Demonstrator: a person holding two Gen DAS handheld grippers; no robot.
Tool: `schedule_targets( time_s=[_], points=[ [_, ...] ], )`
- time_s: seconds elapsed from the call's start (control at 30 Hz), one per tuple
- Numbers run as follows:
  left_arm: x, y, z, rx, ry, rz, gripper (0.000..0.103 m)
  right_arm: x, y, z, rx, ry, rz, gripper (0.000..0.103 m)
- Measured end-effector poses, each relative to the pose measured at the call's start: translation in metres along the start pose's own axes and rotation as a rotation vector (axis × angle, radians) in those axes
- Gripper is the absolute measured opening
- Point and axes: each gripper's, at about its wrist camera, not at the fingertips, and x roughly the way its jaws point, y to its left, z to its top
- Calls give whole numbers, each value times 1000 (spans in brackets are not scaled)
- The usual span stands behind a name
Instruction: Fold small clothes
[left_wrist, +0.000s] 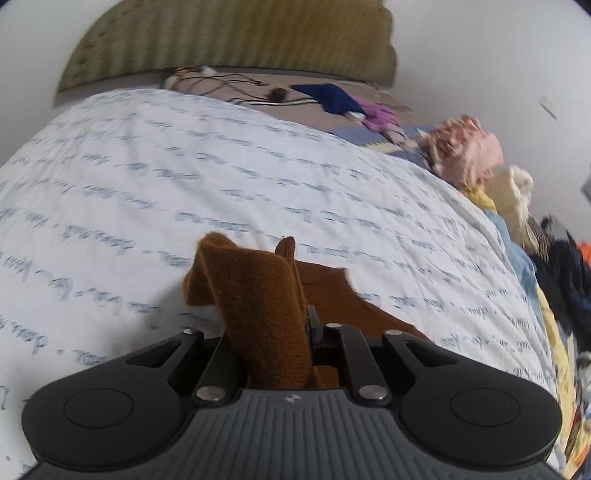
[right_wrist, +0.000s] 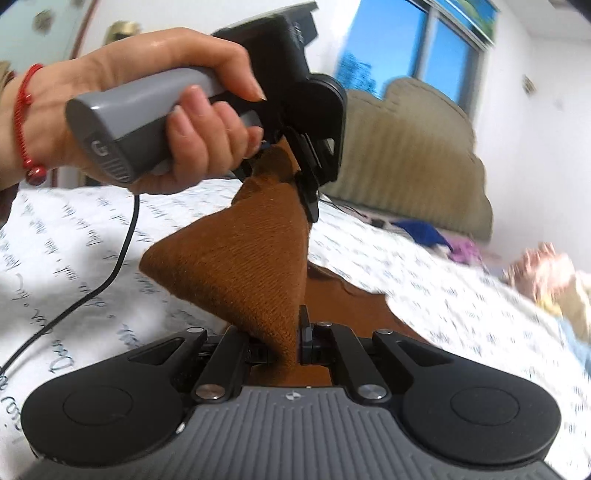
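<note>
1. Brown knit garment (right_wrist: 240, 258) hangs stretched between both grippers, its long axis running from the right gripper (right_wrist: 286, 347) up to the left gripper (right_wrist: 295, 173).
2. Both jaws are clamped on it, above the printed bedsheet (left_wrist: 258, 166).
3. Beyond, a heap of clothes (left_wrist: 469, 155) waits.

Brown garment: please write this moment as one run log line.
left gripper: shut on brown garment | right gripper: shut on brown garment | garment: lifted over bed

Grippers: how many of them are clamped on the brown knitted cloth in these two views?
2. The right gripper pinches the brown knitted cloth at the bottom of its own view; the left gripper, held by a hand, grips its upper end.
</note>
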Motion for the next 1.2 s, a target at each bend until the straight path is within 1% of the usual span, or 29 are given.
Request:
schedule_targets(
  time_s=[0.23, 0.43, 0.6, 0.67, 0.7, 0.73, 0.77, 0.87, 0.93, 0.97, 1.0, 1.07, 1.13, 1.2],
  points=[
    [36, -70, -12, 108, 57, 12, 11, -14, -50, -33, 177, 38, -14, 7],
    [79, -117, -27, 198, 119, 45, 11, -19, -91, -68, 384, 83, 3, 7],
    [107, -147, -43, 298, 161, 71, 12, -11, -105, -86, 499, 123, 44, 8],
    [115, -157, -48, 339, 165, 80, 14, -9, -107, -91, 532, 135, 62, 12],
    [116, -160, -49, 352, 158, 71, 15, -5, -109, -91, 550, 140, 73, 13],
    [118, -160, -48, 353, 153, 56, 20, -3, -112, -92, 569, 142, 82, 13],
    [118, -160, -46, 340, 146, 36, 23, -2, -113, -93, 582, 143, 88, 13],
    [114, -154, -35, 275, 102, -40, 41, -1, -116, -97, 616, 147, 107, 13],
    [107, -149, -27, 225, 37, -58, 68, 0, -116, -98, 631, 149, 114, 13],
    [101, -147, -25, 208, -4, -66, 72, 0, -117, -99, 635, 150, 117, 13],
    [95, -145, -22, 200, -38, -69, 73, 1, -117, -99, 639, 153, 120, 13],
    [85, -141, -18, 202, -80, -62, 73, 2, -118, -99, 650, 155, 125, 13],
    [76, -136, -17, 220, -94, -47, 73, 1, -120, -100, 664, 157, 133, 14],
    [66, -125, -22, 237, -105, -29, 73, 1, -124, -101, 680, 161, 145, 16]
  ],
)
